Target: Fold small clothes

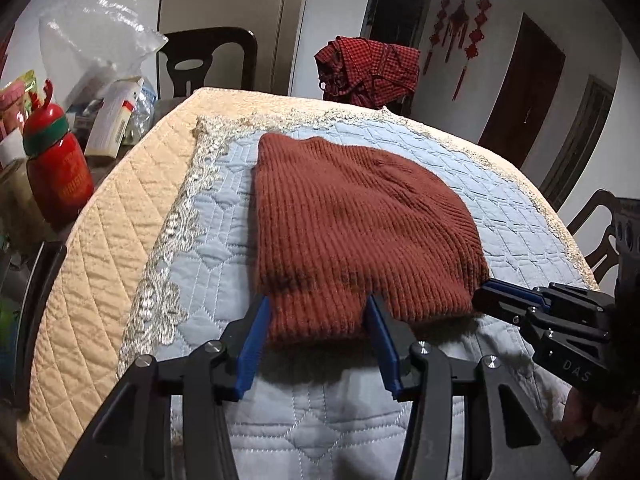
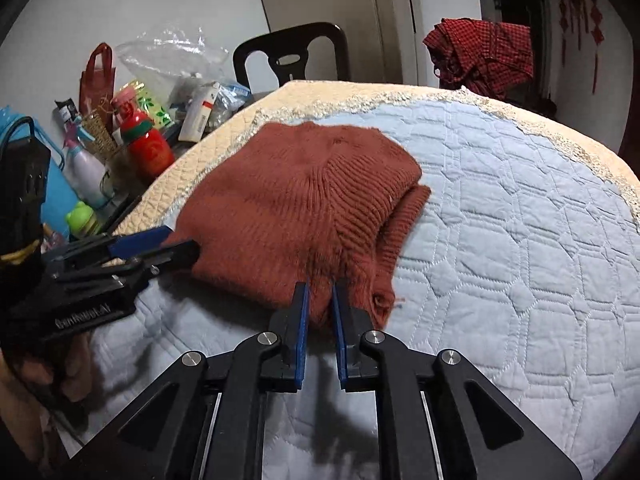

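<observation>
Right gripper [image 2: 320, 292] pinches the rust sweater's [image 2: 296, 200] near hem; left gripper [image 1: 318, 306] straddles it half-open beside it.

My left gripper [image 1: 318, 312] straddles the near hem of the knit [image 1: 352, 220], blue pads apart on either side of a tab of it. The knit lies flat on the blue quilt [image 1: 208, 248]. My right gripper [image 1: 486, 290] touches its near right corner.
</observation>
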